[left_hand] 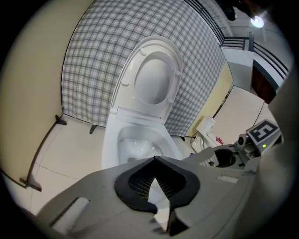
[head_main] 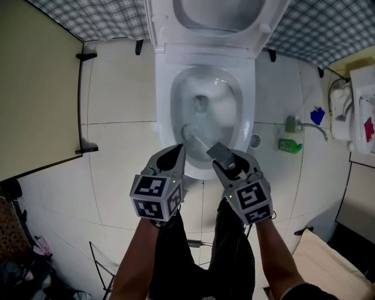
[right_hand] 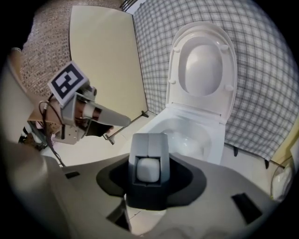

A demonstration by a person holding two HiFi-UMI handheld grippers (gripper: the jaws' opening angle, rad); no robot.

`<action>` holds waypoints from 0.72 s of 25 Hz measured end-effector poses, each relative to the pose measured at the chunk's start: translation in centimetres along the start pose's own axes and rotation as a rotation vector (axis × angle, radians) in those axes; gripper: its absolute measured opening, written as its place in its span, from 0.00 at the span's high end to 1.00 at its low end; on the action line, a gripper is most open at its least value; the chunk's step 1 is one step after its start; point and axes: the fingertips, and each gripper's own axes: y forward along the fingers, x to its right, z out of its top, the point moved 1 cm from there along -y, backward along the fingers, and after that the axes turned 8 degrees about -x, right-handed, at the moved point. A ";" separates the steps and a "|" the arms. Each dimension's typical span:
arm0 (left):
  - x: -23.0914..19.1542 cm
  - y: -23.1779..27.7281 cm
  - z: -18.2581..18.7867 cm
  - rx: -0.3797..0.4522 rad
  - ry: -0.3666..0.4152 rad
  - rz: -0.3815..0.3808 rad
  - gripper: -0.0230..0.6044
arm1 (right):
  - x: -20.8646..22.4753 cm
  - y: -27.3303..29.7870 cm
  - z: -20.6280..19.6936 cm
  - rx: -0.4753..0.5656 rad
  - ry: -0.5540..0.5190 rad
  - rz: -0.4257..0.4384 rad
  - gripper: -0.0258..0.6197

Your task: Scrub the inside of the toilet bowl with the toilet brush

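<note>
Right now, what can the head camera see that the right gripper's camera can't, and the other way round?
Only the head view shows the brush head down in the bowl, and a green bottle on the floor beside the toilet. Only the right gripper view shows the white end of the grey handle, clamped in the right gripper. Both show the toilet with its lid raised, and the left gripper.

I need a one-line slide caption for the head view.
Right gripper holds the toilet brush inside the toilet bowl; left gripper shut.
</note>
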 end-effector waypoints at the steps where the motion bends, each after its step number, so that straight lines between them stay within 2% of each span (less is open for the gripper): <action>1: -0.1 -0.1 -0.1 0.000 -0.001 0.001 0.95 | 0.8 0.7 -0.1 -0.004 0.004 -0.016 0.65; 6: -0.3 -0.3 -0.4 0.004 -0.005 0.000 0.95 | 4.7 5.3 0.0 -0.061 0.012 -0.079 0.65; 11: 0.0 -0.3 -0.5 0.004 0.006 -0.017 0.95 | 6.5 8.3 0.8 -0.106 -0.022 -0.091 0.65; 18: 0.5 -0.3 -0.4 0.008 0.006 -0.023 0.95 | 3.9 4.4 -0.7 -0.098 -0.082 -0.064 0.65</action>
